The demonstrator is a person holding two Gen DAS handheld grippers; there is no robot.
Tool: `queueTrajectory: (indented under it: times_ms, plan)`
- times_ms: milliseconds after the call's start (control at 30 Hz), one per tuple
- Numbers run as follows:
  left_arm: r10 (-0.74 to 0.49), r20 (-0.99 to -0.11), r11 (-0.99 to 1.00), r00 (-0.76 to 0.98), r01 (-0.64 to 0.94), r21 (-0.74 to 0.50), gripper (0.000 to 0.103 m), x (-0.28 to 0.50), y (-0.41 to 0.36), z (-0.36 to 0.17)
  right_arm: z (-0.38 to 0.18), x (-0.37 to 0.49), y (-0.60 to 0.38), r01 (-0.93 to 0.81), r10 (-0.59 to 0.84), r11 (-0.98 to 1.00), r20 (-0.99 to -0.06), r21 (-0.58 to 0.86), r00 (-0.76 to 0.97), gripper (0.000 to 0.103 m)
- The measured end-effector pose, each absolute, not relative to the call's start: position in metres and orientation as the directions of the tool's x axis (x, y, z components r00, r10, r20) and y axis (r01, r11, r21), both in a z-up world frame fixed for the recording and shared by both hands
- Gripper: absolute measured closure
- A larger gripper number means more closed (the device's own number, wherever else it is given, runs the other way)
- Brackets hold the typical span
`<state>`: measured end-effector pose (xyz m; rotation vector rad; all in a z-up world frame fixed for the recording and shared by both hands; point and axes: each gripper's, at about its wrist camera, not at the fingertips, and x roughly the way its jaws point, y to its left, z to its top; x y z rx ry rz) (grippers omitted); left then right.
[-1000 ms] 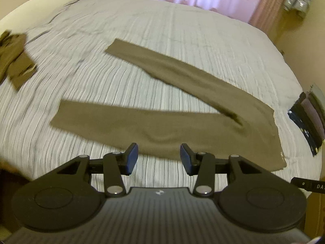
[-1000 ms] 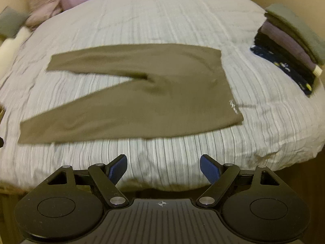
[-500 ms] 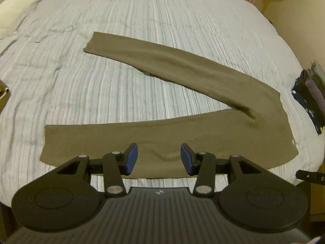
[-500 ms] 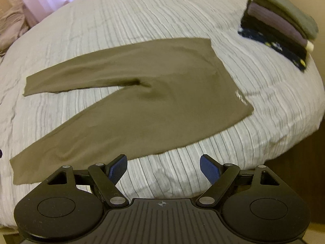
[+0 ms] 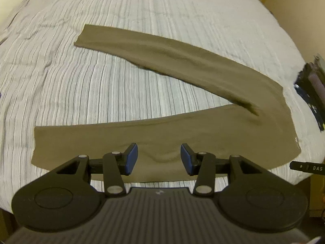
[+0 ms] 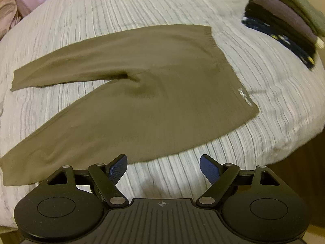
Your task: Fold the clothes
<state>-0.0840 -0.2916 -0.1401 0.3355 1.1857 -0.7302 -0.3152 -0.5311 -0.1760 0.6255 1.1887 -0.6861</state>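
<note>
Olive-brown leggings (image 5: 182, 134) lie flat on the striped bed cover, legs spread in a V to the left and the waistband at the right. They also show in the right wrist view (image 6: 142, 93). My left gripper (image 5: 159, 159) is open and empty, hovering over the near leg's lower edge. My right gripper (image 6: 163, 169) is open and empty, just off the near edge of the leggings below the hip, over the bed cover.
A stack of folded clothes (image 6: 284, 26) sits at the bed's right edge, also in the left wrist view (image 5: 312, 85). The striped bed cover (image 5: 142, 10) stretches beyond the leggings. The bed's near edge drops off at the lower right (image 6: 294, 152).
Both grippers have moved closer to the leggings and lower over the bed. The left gripper's jaws now sit over the near leg. The leggings have not moved.
</note>
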Motion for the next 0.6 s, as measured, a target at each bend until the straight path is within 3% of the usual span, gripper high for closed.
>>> queueTrajectory:
  times_ms: [300, 600]
  plan:
    - [-0.342, -0.927, 0.683, 0.152, 0.718, -0.135, 0.058, -0.080, -0.342, -0.170, -0.213, -0.297, -0.595, 0.698, -0.121, 0.711, -0.964, 0.083, 0.238, 0.021]
    - [-0.392, -0.911, 0.598, 0.125, 0.788, -0.149, 0.058, -0.031, -0.410, -0.233, -0.248, -0.268, -0.684, 0.567, -0.122, 0.819, -0.942, 0.082, 0.312, 0.021]
